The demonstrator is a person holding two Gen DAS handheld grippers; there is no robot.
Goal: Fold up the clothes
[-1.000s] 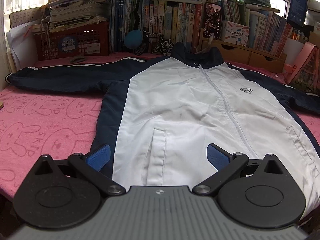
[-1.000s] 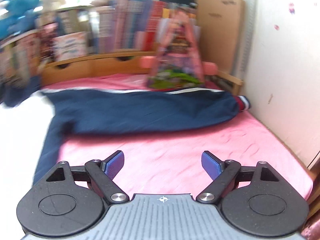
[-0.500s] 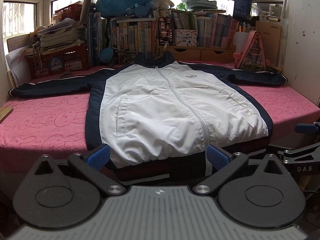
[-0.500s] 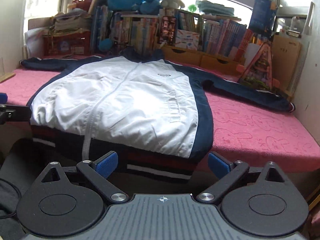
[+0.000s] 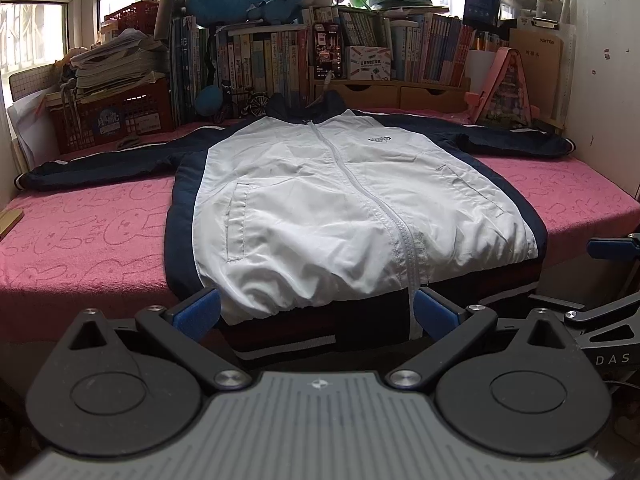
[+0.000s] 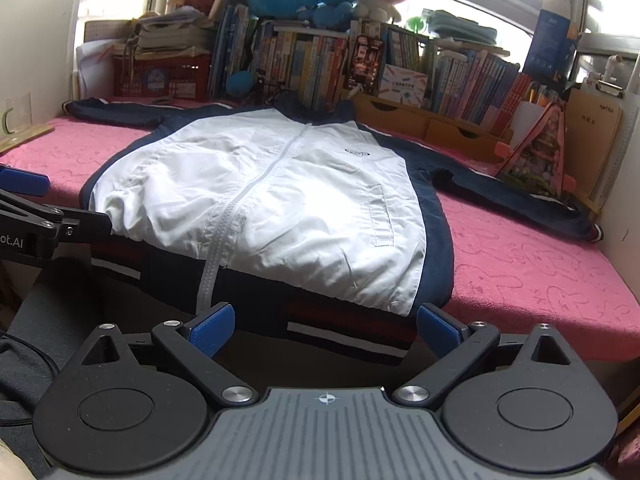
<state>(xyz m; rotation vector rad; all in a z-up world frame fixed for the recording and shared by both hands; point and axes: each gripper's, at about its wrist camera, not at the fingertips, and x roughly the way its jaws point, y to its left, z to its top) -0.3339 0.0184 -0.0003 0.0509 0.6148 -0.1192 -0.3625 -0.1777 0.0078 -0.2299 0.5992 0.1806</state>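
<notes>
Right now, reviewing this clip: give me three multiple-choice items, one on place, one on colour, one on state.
1. Where does the jacket's hem lie?
A. over the bed's near edge
B. against the books
C. on the floor

2. What colour is the bed cover?
A. green
B. pink
C. grey

3. How is the zip?
A. fully open
B. missing
C. closed

Answers: 1 A, the striped hem hangs below the mattress edge; 2 B, pink shows on both sides of the jacket; 3 C, the front panels meet along it.
</notes>
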